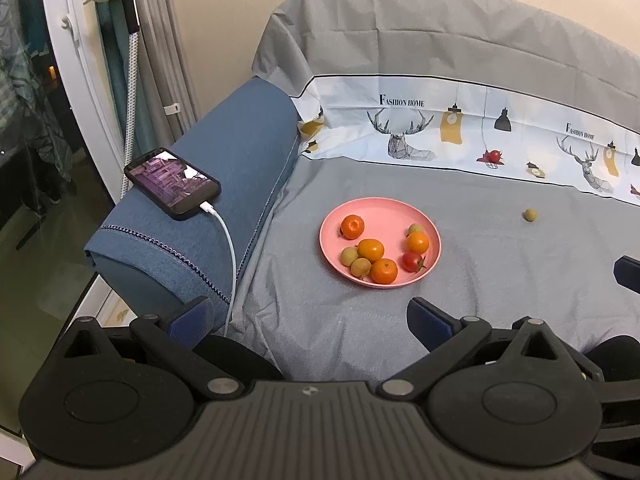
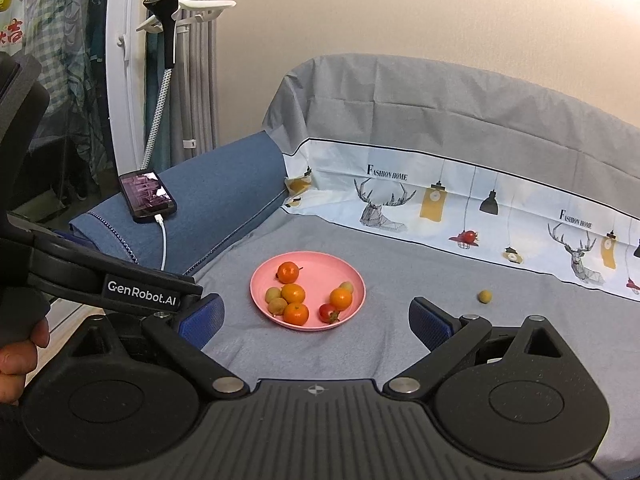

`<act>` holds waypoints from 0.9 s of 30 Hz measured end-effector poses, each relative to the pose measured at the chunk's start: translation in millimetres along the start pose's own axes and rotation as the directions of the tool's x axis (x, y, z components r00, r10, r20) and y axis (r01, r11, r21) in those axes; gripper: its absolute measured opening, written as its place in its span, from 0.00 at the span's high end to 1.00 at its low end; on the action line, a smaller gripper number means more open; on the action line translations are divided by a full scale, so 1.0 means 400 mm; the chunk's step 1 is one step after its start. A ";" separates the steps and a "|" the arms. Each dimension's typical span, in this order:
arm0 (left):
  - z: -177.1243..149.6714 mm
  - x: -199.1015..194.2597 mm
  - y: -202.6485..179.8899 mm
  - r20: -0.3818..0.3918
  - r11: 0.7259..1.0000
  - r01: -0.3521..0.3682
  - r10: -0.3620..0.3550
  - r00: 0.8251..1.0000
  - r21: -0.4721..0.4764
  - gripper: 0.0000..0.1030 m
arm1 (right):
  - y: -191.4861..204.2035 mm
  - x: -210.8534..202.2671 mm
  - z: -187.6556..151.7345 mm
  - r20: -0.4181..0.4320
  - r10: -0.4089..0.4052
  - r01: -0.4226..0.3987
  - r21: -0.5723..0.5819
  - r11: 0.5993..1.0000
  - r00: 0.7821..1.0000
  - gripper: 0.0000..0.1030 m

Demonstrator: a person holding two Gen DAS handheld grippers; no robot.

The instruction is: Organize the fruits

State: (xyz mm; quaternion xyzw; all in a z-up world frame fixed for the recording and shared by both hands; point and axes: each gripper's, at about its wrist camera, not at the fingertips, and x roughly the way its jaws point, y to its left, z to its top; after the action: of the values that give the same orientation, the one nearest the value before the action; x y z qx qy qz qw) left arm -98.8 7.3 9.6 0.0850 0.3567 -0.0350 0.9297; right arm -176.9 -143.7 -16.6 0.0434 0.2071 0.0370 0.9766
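Nearest to me, my left gripper (image 1: pixel 308 316) hovers low over the grey bedsheet (image 1: pixel 500 280), its two blue-padded fingers spread wide with nothing between them. My right gripper (image 2: pixel 316 316) is likewise released and empty, its fingers apart above the same sheet. In the right wrist view, the black body of my left gripper crosses the left edge, and my bare hand (image 2: pixel 16 352) wraps its handle.

Just beyond both grippers sits a round pink plastic plate (image 1: pixel 384 210) flat on the sheet. In it lie four small orange mandarins: one alone toward the far left (image 1: pixel 352 227), two close together at the near side (image 1: pixel 371 250) (image 1: pixel 384 271), and one on the right (image 1: pixel 417 242). Two small tan-green round fruits (image 1: pixel 349 256) (image 1: pixel 361 268) touch each other beside the near mandarins, and a third (image 1: pixel 415 228) sits just behind the right mandarin. A red cherry tomato with a green stem (image 1: pixel 413 261) rests at the near right rim.

Further right, well apart from the plate, one more tan-green round fruit (image 1: pixel 530 215) lies alone on the sheet.

To the left, a black smartphone (image 1: pixel 172 183) with a lit screen rests on a blue fabric bolster (image 1: pixel 224 184), a white charging cable (image 1: pixel 229 256) plugged into it.

At the back, a white printed cloth with stags and lamps (image 1: pixel 440 128) stands against the grey-draped headboard, and a second cherry tomato (image 1: pixel 495 155) sits at its foot.
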 end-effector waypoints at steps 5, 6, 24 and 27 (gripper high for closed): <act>-0.003 0.008 0.003 -0.010 1.000 0.002 -0.002 1.000 -0.002 0.00 | 0.002 0.006 -0.003 -0.008 0.003 -0.003 0.001 1.000 1.000 0.04; -0.004 0.010 0.004 -0.012 1.000 0.002 -0.002 1.000 -0.002 0.00 | 0.002 0.007 -0.004 -0.010 0.004 -0.004 0.002 1.000 1.000 0.04; -0.005 0.055 0.003 -0.054 1.000 0.006 -0.006 0.999 0.006 0.00 | -0.003 0.049 -0.006 -0.052 0.013 -0.012 0.010 1.000 0.999 0.04; -0.005 0.063 0.001 -0.063 1.000 0.007 -0.006 0.998 0.008 0.00 | -0.004 0.056 -0.007 -0.060 0.015 -0.014 0.013 1.000 0.998 0.04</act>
State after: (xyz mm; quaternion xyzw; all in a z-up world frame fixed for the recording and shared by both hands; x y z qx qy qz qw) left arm -81.3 8.1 -8.7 0.0886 0.3860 -0.0368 0.9175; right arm -157.4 -142.9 -28.4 0.0499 0.2365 0.0439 0.9694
